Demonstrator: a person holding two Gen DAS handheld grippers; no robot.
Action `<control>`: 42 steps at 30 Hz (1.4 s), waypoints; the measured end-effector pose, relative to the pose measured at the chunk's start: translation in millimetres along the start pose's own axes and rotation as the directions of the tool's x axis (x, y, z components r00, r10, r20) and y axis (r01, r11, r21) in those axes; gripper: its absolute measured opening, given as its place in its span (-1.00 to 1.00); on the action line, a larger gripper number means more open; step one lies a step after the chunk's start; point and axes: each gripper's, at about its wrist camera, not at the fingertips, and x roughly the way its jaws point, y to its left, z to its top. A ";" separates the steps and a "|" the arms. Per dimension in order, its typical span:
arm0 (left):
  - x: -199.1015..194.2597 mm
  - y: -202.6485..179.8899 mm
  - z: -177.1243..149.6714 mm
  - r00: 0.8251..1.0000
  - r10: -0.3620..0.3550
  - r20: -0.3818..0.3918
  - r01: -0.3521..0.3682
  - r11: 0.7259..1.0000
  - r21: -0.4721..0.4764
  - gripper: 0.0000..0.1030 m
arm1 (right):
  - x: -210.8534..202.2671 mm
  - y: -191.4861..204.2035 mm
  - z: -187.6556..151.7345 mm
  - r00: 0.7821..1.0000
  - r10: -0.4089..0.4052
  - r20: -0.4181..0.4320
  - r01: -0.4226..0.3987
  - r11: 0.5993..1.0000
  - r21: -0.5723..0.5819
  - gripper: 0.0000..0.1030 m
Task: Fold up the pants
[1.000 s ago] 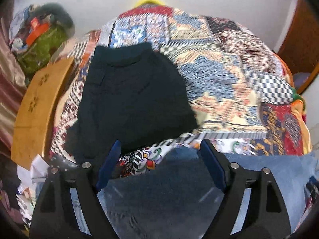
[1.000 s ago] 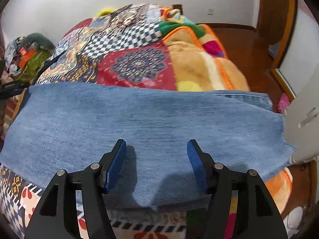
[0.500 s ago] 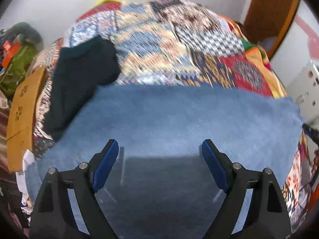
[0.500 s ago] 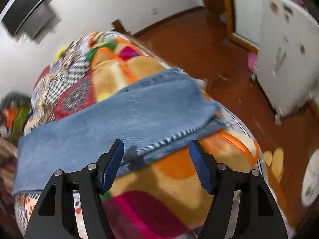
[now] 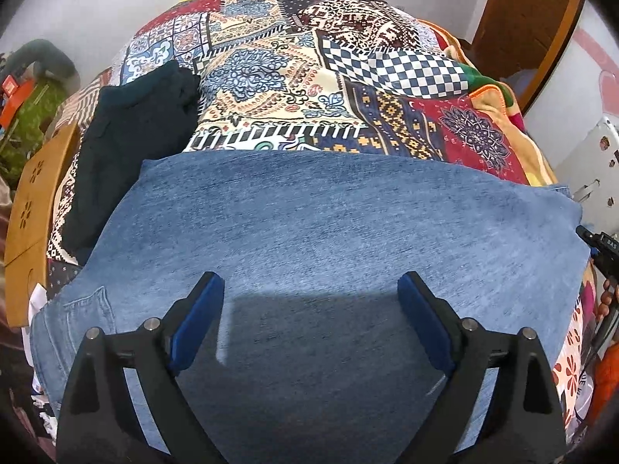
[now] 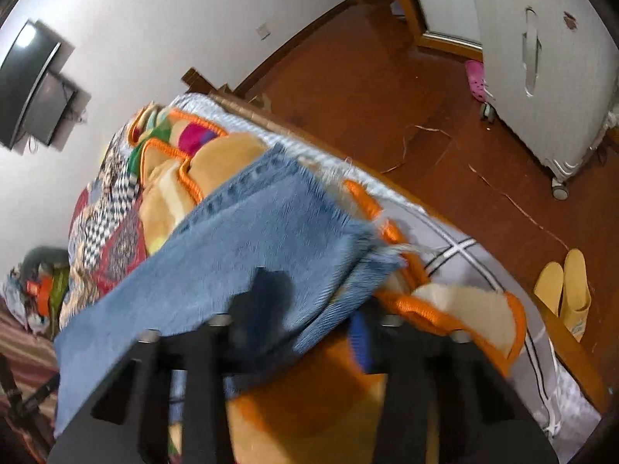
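Blue jeans lie stretched across the near side of a bed, legs stacked one on the other. My left gripper is open and empty, hovering over the middle of the jeans. In the right wrist view the frayed hem end of the jeans lies near the bed's corner. My right gripper is blurred; its jaws stand apart on either side of the lower hem edge, one blue pad over the denim and one beside it. It holds nothing.
A patchwork quilt covers the bed. Folded dark pants lie at the left by a wooden board. An orange-trimmed blanket lies at the bed's corner. Yellow slippers and a white cabinet stand on the floor.
My left gripper has swung right from the dark pants to above the jeans. My right gripper has moved right along the jeans to the hem end and dropped close to it.
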 end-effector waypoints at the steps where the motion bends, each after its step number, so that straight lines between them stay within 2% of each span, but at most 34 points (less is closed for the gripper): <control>1: -0.5 0.7 -0.6 1.000 0.000 0.001 0.000 1.000 -0.001 0.81 | -1.1 0.3 3.6 1.000 -0.001 0.006 0.001 1.000 -0.009 -0.71; 3: -1.1 1.2 -1.1 1.000 -0.003 0.003 0.003 1.000 -0.010 0.81 | -4.1 6.0 8.2 1.000 -0.007 0.014 0.008 0.999 -0.052 -0.80; 6: -5.1 1.4 -3.8 1.000 -0.009 0.009 0.009 1.000 -0.014 0.81 | -16.2 19.3 13.7 0.999 -0.017 0.051 0.023 0.993 -0.116 -0.82; 9: -13.7 -0.7 -7.1 1.000 -0.013 0.023 0.014 1.000 -0.004 0.81 | -37.2 33.7 22.6 0.995 0.013 0.102 0.003 0.988 -0.154 -0.83; 14: -38.4 -5.3 -14.5 0.997 -0.001 0.082 0.000 1.000 0.021 0.81 | -75.5 77.9 35.2 0.976 0.117 0.181 -0.067 0.963 -0.259 -0.84; 18: -63.2 1.9 -17.8 0.990 -0.014 0.141 0.013 1.000 0.010 0.81 | -98.8 122.0 37.9 0.958 0.198 0.208 -0.119 0.933 -0.340 -0.84; 23: -90.8 15.8 -22.0 0.976 -0.019 0.215 0.023 1.000 -0.014 0.81 | -126.1 186.0 21.3 0.926 0.315 0.206 -0.189 0.862 -0.471 -0.84; 28: -115.7 34.9 -28.6 0.957 -0.009 0.289 0.021 0.999 -0.038 0.81 | -138.7 245.9 -4.3 0.899 0.413 0.149 -0.257 0.771 -0.582 -0.84; 33: -130.3 57.8 -39.8 0.945 -0.013 0.328 0.039 0.997 -0.072 0.81 | -126.0 301.5 -36.1 0.880 0.473 0.041 -0.333 0.676 -0.657 -0.84; 37: -133.6 80.2 -53.8 0.944 0.007 0.330 0.033 0.993 -0.115 0.81 | -103.1 333.9 -71.4 0.877 0.474 -0.076 -0.386 0.602 -0.699 -0.84; 42: -130.2 103.0 -67.9 0.949 0.029 0.314 0.023 0.987 -0.160 0.81 | -57.2 358.5 -126.7 0.880 0.401 -0.253 -0.446 0.519 -0.729 -0.84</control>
